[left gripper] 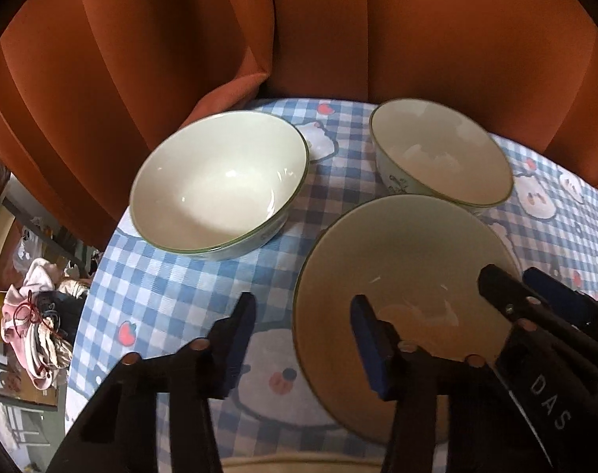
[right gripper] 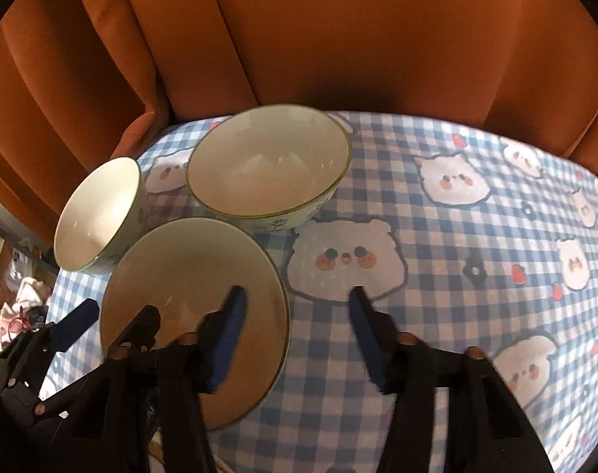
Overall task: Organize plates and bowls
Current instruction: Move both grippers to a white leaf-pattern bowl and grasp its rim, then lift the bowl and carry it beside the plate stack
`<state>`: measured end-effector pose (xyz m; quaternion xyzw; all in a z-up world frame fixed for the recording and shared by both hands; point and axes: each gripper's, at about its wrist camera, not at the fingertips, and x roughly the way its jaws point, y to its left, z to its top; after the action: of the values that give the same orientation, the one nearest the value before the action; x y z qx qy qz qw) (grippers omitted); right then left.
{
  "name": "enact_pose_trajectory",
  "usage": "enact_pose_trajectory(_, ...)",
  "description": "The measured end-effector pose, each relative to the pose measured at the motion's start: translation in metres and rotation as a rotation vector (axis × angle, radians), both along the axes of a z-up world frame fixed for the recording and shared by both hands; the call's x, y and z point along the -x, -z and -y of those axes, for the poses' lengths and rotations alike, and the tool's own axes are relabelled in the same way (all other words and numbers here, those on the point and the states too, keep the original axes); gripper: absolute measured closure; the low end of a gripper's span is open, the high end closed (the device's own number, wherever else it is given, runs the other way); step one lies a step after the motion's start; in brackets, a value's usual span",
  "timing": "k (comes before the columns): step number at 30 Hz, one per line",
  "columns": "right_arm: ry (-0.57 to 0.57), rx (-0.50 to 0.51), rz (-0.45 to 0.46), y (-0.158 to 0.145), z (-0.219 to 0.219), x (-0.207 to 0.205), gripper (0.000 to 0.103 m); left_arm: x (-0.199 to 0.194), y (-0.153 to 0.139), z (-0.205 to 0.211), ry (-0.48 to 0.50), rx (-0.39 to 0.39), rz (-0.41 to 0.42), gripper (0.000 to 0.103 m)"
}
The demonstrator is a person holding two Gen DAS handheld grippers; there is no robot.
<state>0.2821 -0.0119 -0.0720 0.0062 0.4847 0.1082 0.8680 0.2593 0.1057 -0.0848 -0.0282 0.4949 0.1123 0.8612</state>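
Left gripper (left gripper: 302, 339): jaws partly open, straddling the near-left rim of the plate (left gripper: 401, 276) at lower right of frame; no pad contact visible. Right gripper (right gripper: 297, 335): jaws partly open, straddling the plate's right rim. Two bowls (left gripper: 220, 185) (left gripper: 440, 153) stand beyond the plate on the checked tablecloth (left gripper: 172, 287).

Three bowls (left gripper: 219, 183) (left gripper: 440, 153) (left gripper: 405, 287); two hand-held grippers (left gripper: 302, 339) (right gripper: 297, 335); one tablecloth (right gripper: 456, 236).
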Motion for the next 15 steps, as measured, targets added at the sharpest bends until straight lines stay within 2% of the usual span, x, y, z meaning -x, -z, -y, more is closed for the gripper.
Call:
enact_pose_trajectory(1, -0.002, -0.003, -0.006, 0.003, 0.000, -0.003, 0.066, -0.002, 0.002, 0.000, -0.003, 0.008, -0.008, 0.063)
enact_pose_trajectory(3, -0.012, -0.022, -0.018, 0.007, -0.001, -0.007, 0.070, -0.005, 0.006, -0.001, -0.007, 0.010, -0.020, 0.071)
enact_pose_trajectory(5, -0.035, -0.048, -0.028, 0.009, -0.004, -0.009, 0.082, -0.003, 0.006, 0.001, 0.008, 0.015, -0.017, 0.083)
enact_pose_trajectory(6, -0.045, -0.057, -0.032, 0.009, -0.007, -0.009, 0.087, -0.004, 0.006, 0.003, 0.012, 0.005, -0.019, 0.083)
enact_pose_trajectory(10, -0.045, -0.043, -0.032, 0.008, -0.010, -0.009, 0.087, -0.003, 0.005, 0.005, 0.023, -0.006, -0.021, 0.084)
enact_pose_trajectory(15, -0.033, -0.035, -0.034, 0.003, -0.006, -0.003, 0.087, -0.001, -0.001, 0.010, 0.037, 0.019, -0.025, 0.084)
